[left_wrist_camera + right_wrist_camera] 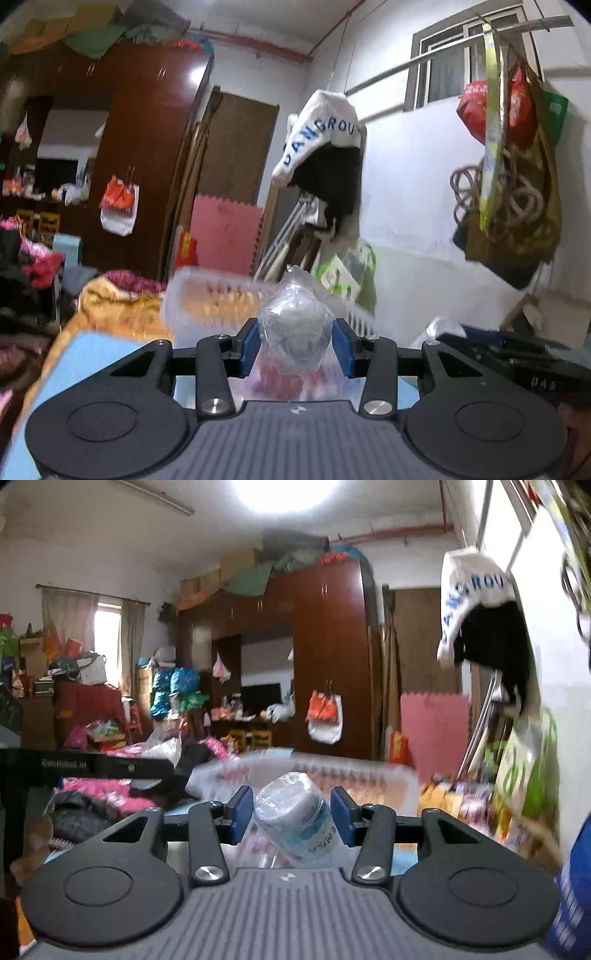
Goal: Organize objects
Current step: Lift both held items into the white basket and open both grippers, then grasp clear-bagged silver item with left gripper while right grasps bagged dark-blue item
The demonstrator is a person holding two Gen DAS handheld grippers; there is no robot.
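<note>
Clamped between the blue pads (252, 341) of the left hand-held gripper (297, 341), a clear plastic-wrapped bundle (293, 325) is seen at 12 o'clock of that view, raised in front of a blurred clear plastic bin (210, 299). Between the blue pads (341, 821) of the right hand-held gripper (291, 818), a tilted plastic bottle (299, 819) is seen with a gap on each side, so whether it is gripped cannot be told. A white bag (471, 602) is hung at 2 o'clock by the wall.

Wrapped bottle (295, 818) between right gripper (291, 814) pads
</note>
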